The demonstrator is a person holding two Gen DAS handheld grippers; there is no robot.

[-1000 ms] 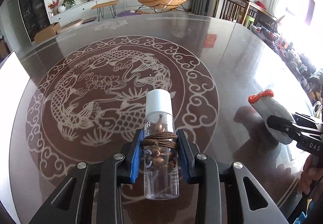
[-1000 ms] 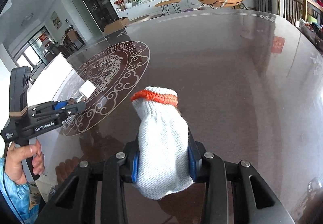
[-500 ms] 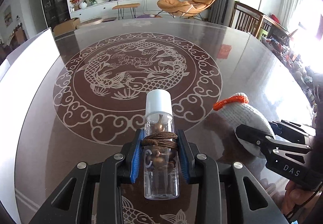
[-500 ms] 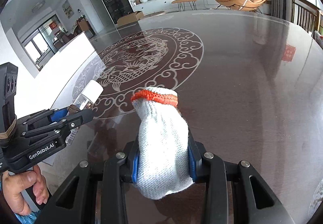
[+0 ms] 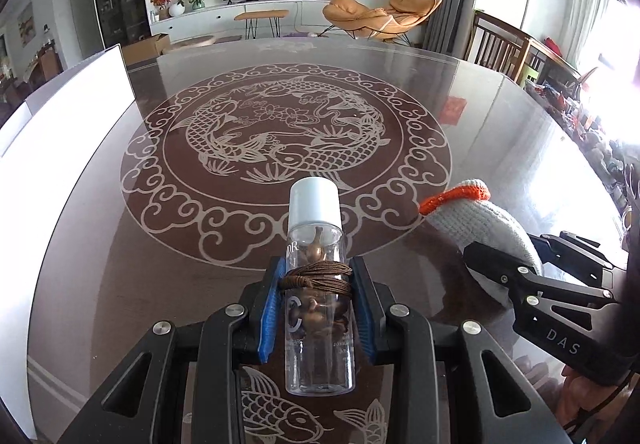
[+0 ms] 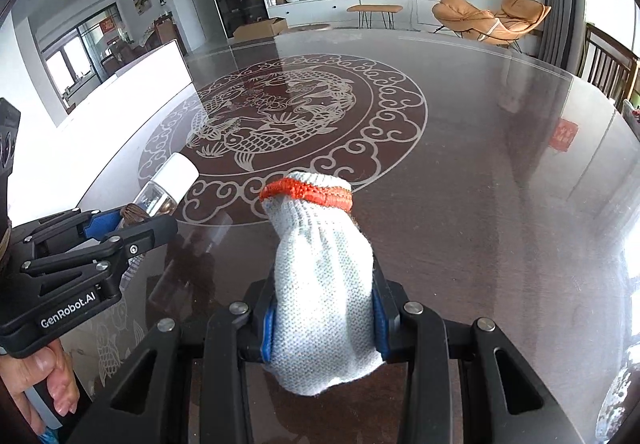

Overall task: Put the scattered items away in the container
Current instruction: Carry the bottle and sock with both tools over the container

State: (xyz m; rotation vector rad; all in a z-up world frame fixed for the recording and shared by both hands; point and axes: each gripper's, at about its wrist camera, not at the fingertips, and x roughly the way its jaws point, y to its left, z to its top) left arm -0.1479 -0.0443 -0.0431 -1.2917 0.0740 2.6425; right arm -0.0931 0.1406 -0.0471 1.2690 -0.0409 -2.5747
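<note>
Now the koi medallion (image 5: 288, 132) on the dark table (image 5: 500, 132) is sitting further from both cameras and more centred than a second ago, and the white container (image 5: 68, 116) at the left edge is showing more of its wall; its inside is hidden. The left gripper (image 5: 316, 308) is staying clamped on a clear bottle (image 5: 318, 344) with a white cap, brown cord wound round it and brown beads inside. The right gripper (image 6: 324, 320) is still squeezing a white knit glove (image 6: 324, 284) with an orange cuff, held above the table beside the bottle.
</note>
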